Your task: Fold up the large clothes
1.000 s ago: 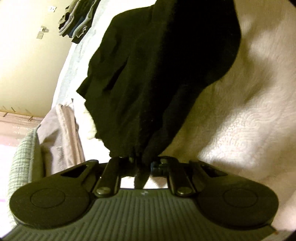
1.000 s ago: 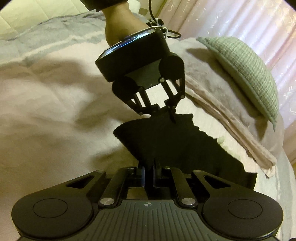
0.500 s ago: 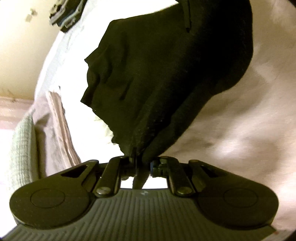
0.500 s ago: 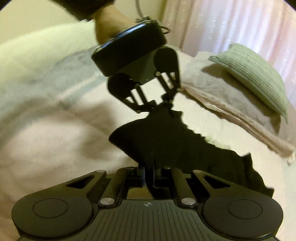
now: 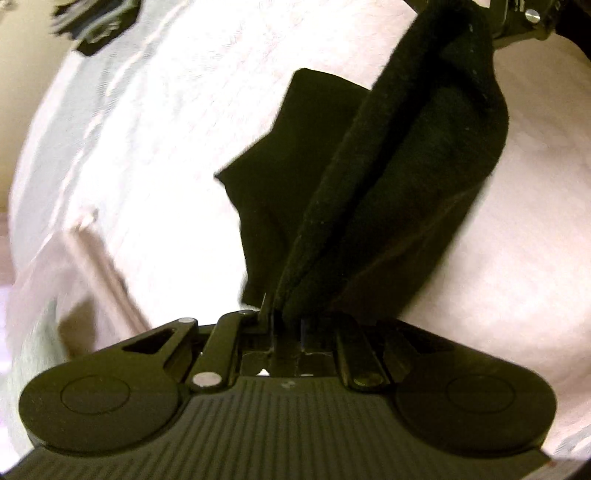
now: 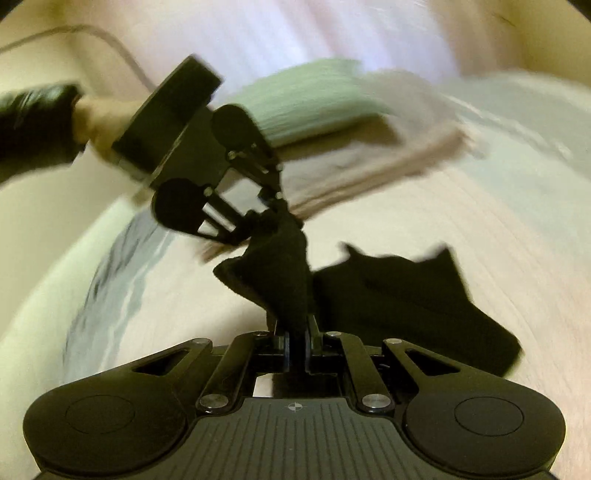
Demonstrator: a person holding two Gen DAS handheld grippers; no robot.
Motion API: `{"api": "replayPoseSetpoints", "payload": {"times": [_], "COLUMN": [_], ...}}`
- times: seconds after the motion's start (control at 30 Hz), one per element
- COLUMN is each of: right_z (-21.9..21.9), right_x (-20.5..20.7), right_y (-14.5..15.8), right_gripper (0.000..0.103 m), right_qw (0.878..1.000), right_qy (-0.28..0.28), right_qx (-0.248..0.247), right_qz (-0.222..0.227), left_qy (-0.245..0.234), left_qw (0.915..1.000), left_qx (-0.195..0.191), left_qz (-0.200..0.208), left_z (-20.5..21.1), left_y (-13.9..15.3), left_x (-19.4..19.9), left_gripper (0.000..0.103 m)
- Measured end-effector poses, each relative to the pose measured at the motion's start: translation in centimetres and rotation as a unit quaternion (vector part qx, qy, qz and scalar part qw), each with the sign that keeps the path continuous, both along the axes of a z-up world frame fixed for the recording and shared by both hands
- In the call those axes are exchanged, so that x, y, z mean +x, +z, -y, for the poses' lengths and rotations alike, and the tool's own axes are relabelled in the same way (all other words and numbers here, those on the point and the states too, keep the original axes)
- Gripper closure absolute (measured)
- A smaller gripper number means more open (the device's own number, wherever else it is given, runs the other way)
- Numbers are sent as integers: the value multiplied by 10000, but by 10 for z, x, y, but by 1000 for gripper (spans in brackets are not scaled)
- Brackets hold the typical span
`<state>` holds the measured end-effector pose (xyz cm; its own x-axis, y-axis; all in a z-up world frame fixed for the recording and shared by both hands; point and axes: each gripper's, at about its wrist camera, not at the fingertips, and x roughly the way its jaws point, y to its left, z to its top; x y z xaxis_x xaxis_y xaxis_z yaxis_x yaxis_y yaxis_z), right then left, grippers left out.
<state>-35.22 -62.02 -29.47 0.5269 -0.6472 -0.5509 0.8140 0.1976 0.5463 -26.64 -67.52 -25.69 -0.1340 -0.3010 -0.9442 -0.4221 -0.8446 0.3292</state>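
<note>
A black garment [image 5: 388,192] hangs between both grippers above a pale bedspread [image 5: 166,147]. My left gripper [image 5: 284,317] is shut on one bunched edge of it. In the right wrist view my right gripper [image 6: 295,332] is shut on another edge of the black garment [image 6: 406,295], whose lower part trails onto the bed to the right. The left gripper [image 6: 266,218] also shows there, held by a hand [image 6: 96,122] in a dark sleeve, pinching the cloth's upper end. The right gripper's linkage [image 5: 524,18] peeks in at the top right of the left wrist view.
A green pillow [image 6: 314,99] lies on a folded pinkish blanket [image 6: 369,162] at the head of the bed. A pile of dark folded clothes [image 5: 96,26] sits at the far corner of the bed. The bedspread [image 6: 480,229] spreads wide around the garment.
Both grippers have swung sharply, with strong blur in the right wrist view. The garment has been pulled into a narrower, tauter band between them, and its lower part now drags on the bed.
</note>
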Motion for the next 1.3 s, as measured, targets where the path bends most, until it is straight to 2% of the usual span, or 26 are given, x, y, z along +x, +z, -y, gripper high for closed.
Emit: {"api": "replayPoseSetpoints", "payload": {"times": [0.13, 0.27, 0.3, 0.37, 0.43, 0.5, 0.57, 0.63, 0.67, 0.73, 0.8, 0.87, 0.93, 0.97, 1.03, 1.1, 1.13, 1.17, 1.2, 1.23, 1.3], "right_z": [22, 31, 31, 33, 30, 29, 27, 29, 32, 32, 38, 40, 39, 38, 38, 38, 39, 39, 39, 41, 39], "right_x": [-47, -83, -90, -101, -105, -110, -114, -111, -109, -105, -102, -98, -97, -96, -95, -94, -93, -92, -91, -89, -89], "right_y": [-44, -87, -92, -97, -93, -87, -82, -80, -79, -77, -79, -81, -84, -86, -89, -91, -90, -89, -87, -86, -81], "right_gripper": [100, 99, 99, 95, 71, 56, 53, 53, 53, 53, 53, 59, 74, 77, 90, 95, 97, 97, 98, 98, 99], "right_qw": [9950, 9816, 9780, 9728, 9729, 9704, 9678, 9670, 9673, 9675, 9669, 9680, 9678, 9670, 9659, 9641, 9638, 9644, 9653, 9663, 9675], "right_qy": [-547, -1006, -1121, -1286, -1432, -1593, -1699, -1709, -1730, -1774, -1817, -1768, -1773, -1795, -1823, -1867, -1883, -1881, -1866, -1844, -1850], "right_qx": [602, 1226, 1334, 1460, 1418, 1391, 1338, 1328, 1298, 1203, 1189, 1238, 1288, 1307, 1363, 1408, 1424, 1425, 1421, 1415, 1349], "right_qz": [587, 1063, 1149, 1257, 1134, 1170, 1289, 1341, 1327, 1341, 1338, 1279, 1242, 1246, 1230, 1256, 1240, 1197, 1147, 1108, 1073], "left_qy": [-71, 160, 270, 775, 1544, 2283, 2928, 3512, 3806, 4279, 4474, 4610, 4795, 4882, 5044, 5228, 5285, 5330, 5367, 5379, 5320], "left_qw": [9988, 9961, 9959, 9924, 9787, 9580, 9351, 9072, 8905, 8622, 8504, 8426, 8336, 8256, 8108, 7967, 7926, 7885, 7839, 7818, 7870], "left_qx": [407, 766, 788, 952, 1274, 1475, 1525, 1643, 1728, 1831, 1869, 1834, 1806, 1879, 1982, 2069, 2099, 2135, 2197, 2244, 2214], "left_qz": [248, 404, 351, 17, -453, -912, -1284, -1630, -1795, -2000, -2044, -2094, -2064, -2117, -2211, -2218, -2200, -2206, -2216, -2215, -2204], "left_z": [28, 50, 53, 68, 89, 109, 123, 131, 131, 134, 137, 132, 136, 137, 140, 141, 144, 146, 147, 147, 143], "left_y": [-41, -88, -93, -95, -84, -70, -58, -50, -46, -48, -54, -61, -72, -77, -87, -91, -93, -93, -94, -95, -94], "left_x": [-58, -93, -97, -102, -98, -83, -60, -34, -20, 1, 3, 3, 5, 7, 13, 17, 18, 19, 18, 18, 14], "left_gripper": [93, 88, 81, 77, 64, 60, 59, 59, 58, 58, 58, 58, 58, 58, 58, 57, 57, 59, 66, 78, 86]}}
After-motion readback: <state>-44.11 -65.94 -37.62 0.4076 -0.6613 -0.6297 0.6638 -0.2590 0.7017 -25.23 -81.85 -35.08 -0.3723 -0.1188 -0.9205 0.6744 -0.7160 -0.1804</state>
